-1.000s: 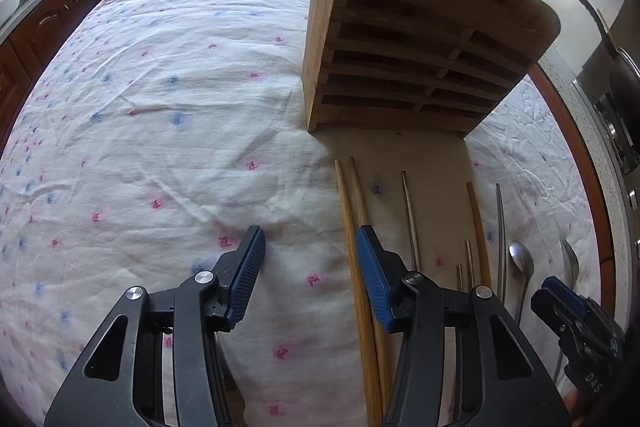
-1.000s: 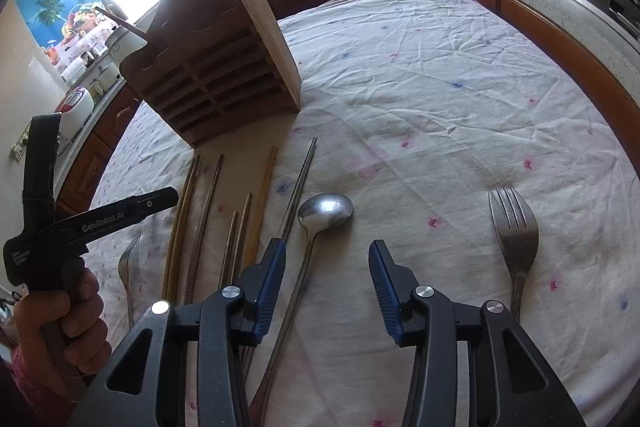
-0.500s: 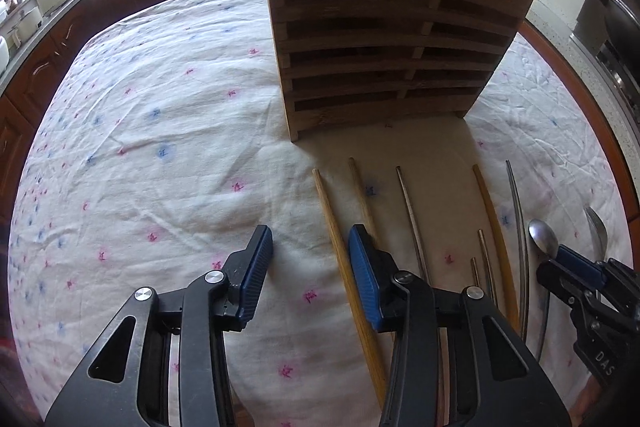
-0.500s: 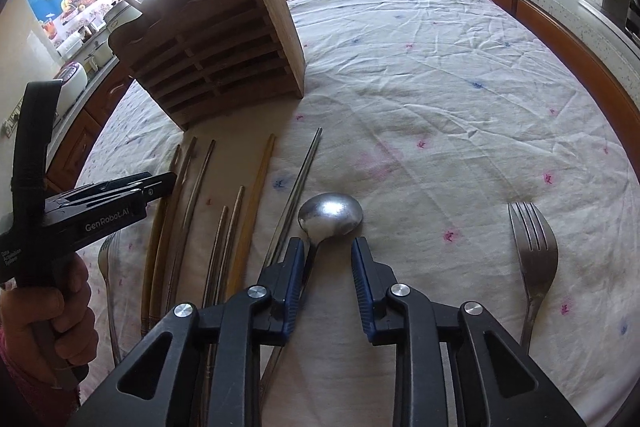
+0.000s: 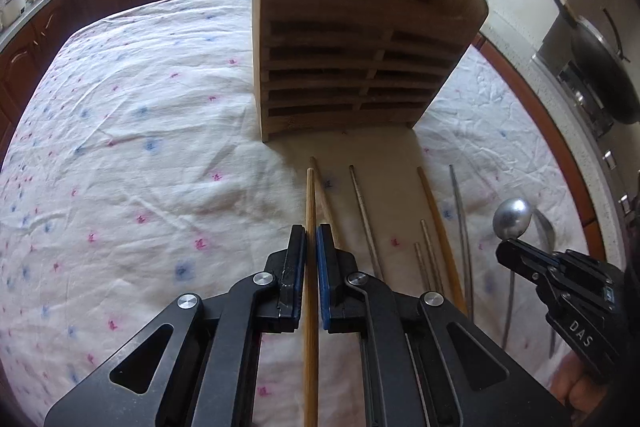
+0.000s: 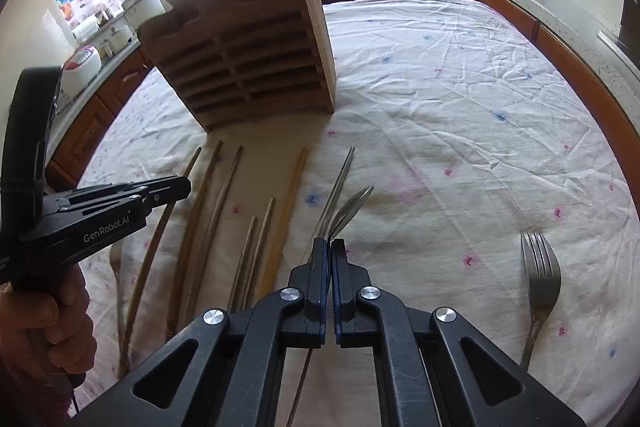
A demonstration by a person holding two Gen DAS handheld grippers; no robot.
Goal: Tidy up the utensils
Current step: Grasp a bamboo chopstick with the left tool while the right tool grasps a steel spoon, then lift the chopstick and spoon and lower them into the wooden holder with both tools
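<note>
Both pairs of fingers are pressed together on a utensil. Left gripper (image 5: 311, 241) pinches a long, pale wooden chopstick (image 5: 310, 195) between its blue pads; the stick runs straight out past the fingertips, its far end pointing at the wooden rack (image 5: 352, 59) and stopping short of the rack's foot. Right gripper (image 6: 330, 247) is clamped on the thin handle of a metal spoon (image 6: 352, 207); the shiny bowl is turned on edge just beyond the fingertips, tilted toward the rack.

Between the rack and the grippers, more chopsticks lie side by side on the flowered cloth (image 6: 440, 87): a second wooden one (image 5: 326, 195) just beside the held stick, a metal one (image 5: 362, 203), another wooden one (image 5: 436, 215), and a thin metal one (image 5: 460, 219). A fork (image 6: 538, 267) lies alone on the cloth, well apart from the rack and to the right of the spoon. The rack is slatted and stands upright, with a wooden stick leaning out of its top.
</note>
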